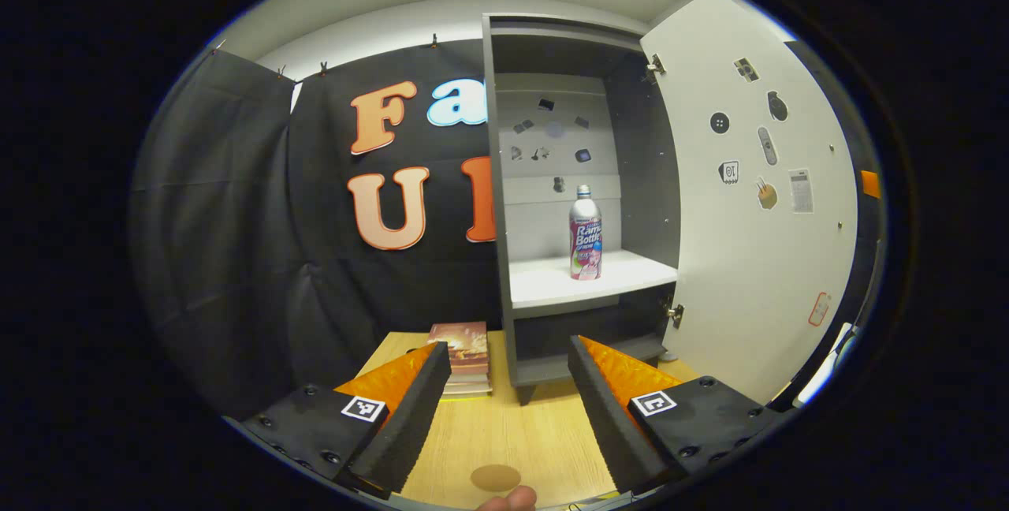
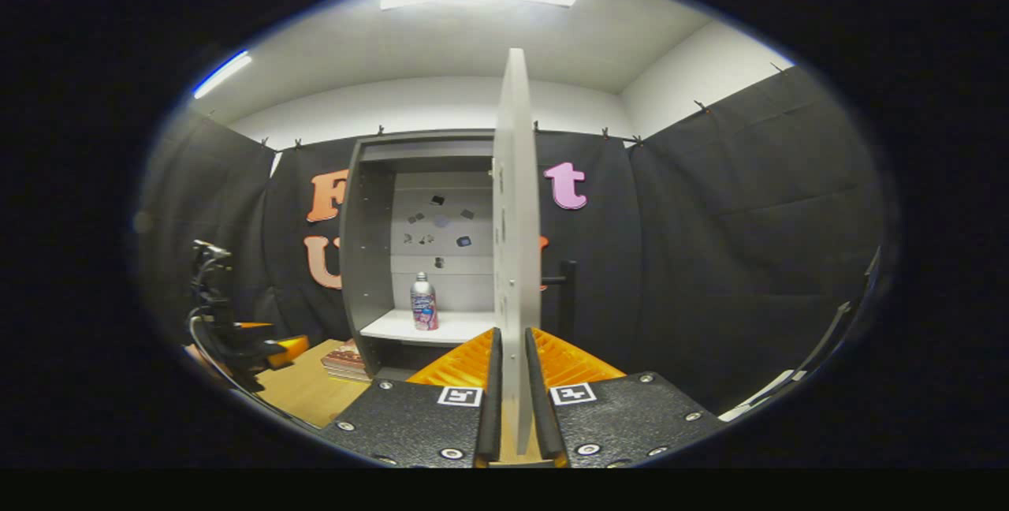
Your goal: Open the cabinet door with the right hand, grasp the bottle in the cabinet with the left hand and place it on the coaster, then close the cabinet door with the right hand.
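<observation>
The grey cabinet (image 1: pixel 495 180) stands open, its white door (image 1: pixel 749 203) swung out to the right. A silver bottle (image 1: pixel 585 233) with a pink and blue label stands upright on the white shelf (image 1: pixel 552 282). My left gripper (image 1: pixel 508 347) is open and empty above the table, well short of the cabinet, with the bottle ahead between its fingers. A round brown coaster (image 1: pixel 495 477) lies on the table right below it. In the right gripper view, my right gripper (image 2: pixel 513 333) is shut on the door's (image 2: pixel 516 219) free edge, and the bottle (image 2: pixel 424 302) shows inside.
A stack of books (image 1: pixel 467 357) lies on the wooden table (image 1: pixel 504 424) just left of the cabinet's foot. A black handle (image 2: pixel 567 282) sits on the door's outer face. My left gripper (image 2: pixel 260 345) with its cable shows at the left of the right gripper view.
</observation>
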A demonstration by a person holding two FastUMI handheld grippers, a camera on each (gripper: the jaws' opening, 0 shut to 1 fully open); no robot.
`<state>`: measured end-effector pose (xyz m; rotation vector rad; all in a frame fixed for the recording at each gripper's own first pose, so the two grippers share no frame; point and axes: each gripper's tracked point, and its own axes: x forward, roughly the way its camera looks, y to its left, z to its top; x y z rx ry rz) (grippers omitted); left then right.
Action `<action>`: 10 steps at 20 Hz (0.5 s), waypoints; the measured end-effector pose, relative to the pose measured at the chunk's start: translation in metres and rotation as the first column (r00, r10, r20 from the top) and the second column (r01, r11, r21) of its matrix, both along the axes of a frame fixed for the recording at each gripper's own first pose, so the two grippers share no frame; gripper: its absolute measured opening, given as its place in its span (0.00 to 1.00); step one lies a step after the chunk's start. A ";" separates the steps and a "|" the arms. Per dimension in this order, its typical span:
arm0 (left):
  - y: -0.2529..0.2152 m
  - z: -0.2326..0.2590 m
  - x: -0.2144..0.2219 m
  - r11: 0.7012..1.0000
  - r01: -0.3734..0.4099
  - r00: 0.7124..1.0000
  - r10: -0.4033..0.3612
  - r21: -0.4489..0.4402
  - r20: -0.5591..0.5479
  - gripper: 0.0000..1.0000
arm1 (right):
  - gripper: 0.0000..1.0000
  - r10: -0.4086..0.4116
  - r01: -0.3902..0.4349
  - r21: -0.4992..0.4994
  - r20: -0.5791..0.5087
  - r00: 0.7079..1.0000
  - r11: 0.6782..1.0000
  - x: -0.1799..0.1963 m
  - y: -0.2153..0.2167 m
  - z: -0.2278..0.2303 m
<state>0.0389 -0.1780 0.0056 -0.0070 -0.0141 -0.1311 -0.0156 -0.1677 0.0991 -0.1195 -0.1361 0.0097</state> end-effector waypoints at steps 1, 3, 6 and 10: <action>-0.014 0.007 0.016 1.000 0.025 1.000 -0.025 -0.008 0.013 0.98 | 0.07 0.005 -0.005 -0.002 0.003 1.000 1.000 -0.001 0.013 -0.001; -0.042 0.015 0.047 0.997 0.077 0.997 -0.076 -0.022 0.026 0.98 | 0.10 0.008 -0.008 0.018 -0.008 1.000 1.000 0.001 0.032 -0.004; -0.078 0.031 0.094 0.991 0.131 0.990 -0.130 -0.015 0.061 0.98 | 0.28 0.023 -0.024 0.052 0.019 1.000 0.998 0.008 0.067 -0.006; -0.118 0.044 0.159 0.985 0.172 0.982 -0.171 -0.002 0.085 0.98 | 0.23 0.006 -0.006 0.034 -0.010 1.000 0.999 0.040 0.086 -0.025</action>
